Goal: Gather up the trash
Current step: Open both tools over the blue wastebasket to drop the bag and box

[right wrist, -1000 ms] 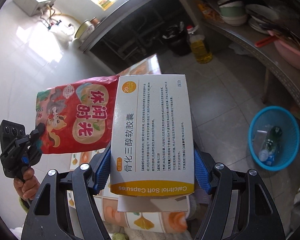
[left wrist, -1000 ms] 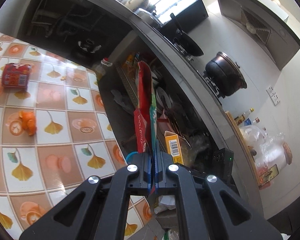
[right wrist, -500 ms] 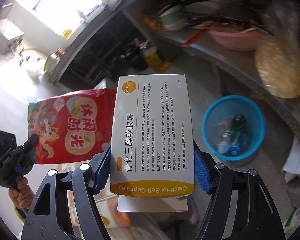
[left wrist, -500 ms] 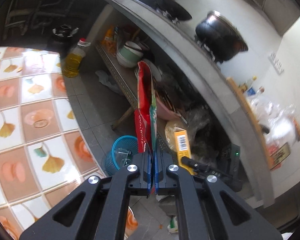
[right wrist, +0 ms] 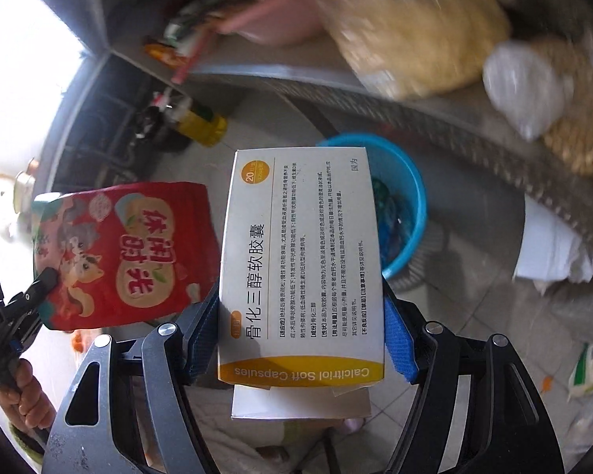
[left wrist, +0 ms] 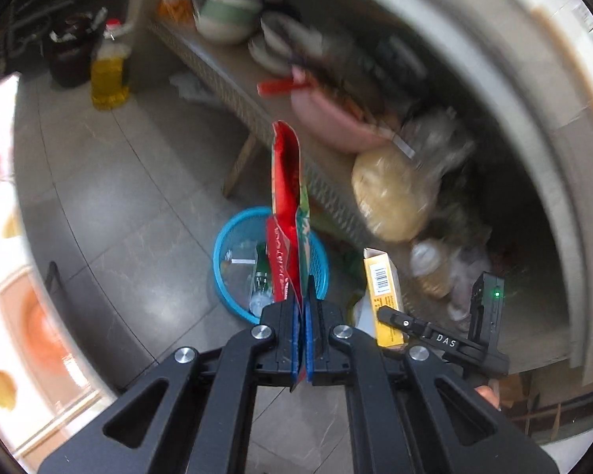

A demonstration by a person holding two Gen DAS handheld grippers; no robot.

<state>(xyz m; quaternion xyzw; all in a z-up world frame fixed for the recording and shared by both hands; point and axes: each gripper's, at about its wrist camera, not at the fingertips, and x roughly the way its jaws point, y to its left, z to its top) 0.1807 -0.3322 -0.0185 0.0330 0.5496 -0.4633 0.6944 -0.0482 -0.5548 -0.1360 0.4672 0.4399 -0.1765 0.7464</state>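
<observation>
snack bag [left wrist: 284, 213]: clamped edge-on in the left gripper [left wrist: 305, 331], over the waste basket [left wrist: 225, 245].
medicine box [right wrist: 300, 264]: between the pads of the right gripper [right wrist: 300, 339], right of the snack bag, before the basket's near rim.
waste basket: on the floor, just beside the low shelf [left wrist: 225, 79]; bottles lie in it.
oil bottle [left wrist: 108, 75]: on the floor, far left, at the shelf's end.
bowls [left wrist: 227, 15]: on the shelf, far end.

Left gripper [left wrist: 304, 316] points steeply downward, jaws clamped flat together on a thin packet. Right gripper [right wrist: 301, 308] likewise angled down, jaws wide, pads pressing a box's sides.
</observation>
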